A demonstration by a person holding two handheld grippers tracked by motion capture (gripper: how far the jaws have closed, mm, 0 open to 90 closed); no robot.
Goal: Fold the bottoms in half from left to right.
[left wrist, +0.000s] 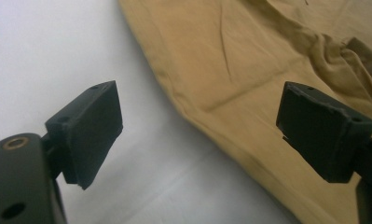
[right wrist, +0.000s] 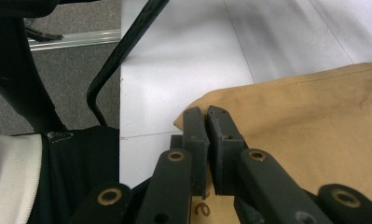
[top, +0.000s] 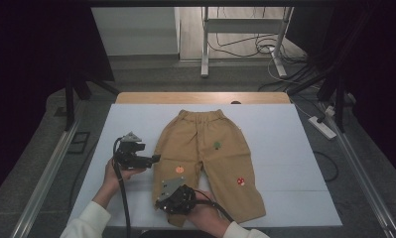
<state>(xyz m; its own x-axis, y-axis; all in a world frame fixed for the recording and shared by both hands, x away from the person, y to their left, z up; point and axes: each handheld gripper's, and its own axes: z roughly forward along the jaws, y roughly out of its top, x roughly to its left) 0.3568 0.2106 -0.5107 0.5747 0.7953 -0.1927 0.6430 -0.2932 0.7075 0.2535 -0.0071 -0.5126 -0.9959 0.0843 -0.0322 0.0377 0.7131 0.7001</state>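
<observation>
Matt tan cloth trousers (top: 205,158) lie on a smooth white tabletop (top: 285,148).

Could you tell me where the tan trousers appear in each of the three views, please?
High view: tan trousers lie flat at the table's centre, waistband far.
Left gripper view: they fill the upper right, beyond the open jaws.
Right gripper view: a hem corner sits at right, by the shut jaws.
Shared landmark: the pale table top.

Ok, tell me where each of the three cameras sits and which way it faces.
High view: above the near side, looking forward and down at tan cotton trousers on the white table; hands, both grippers.
Left gripper view: along open jaws toward the trousers' edge.
Right gripper view: along closed jaws at a trouser-leg hem; white sleeve.
All three views share the trousers.
</observation>
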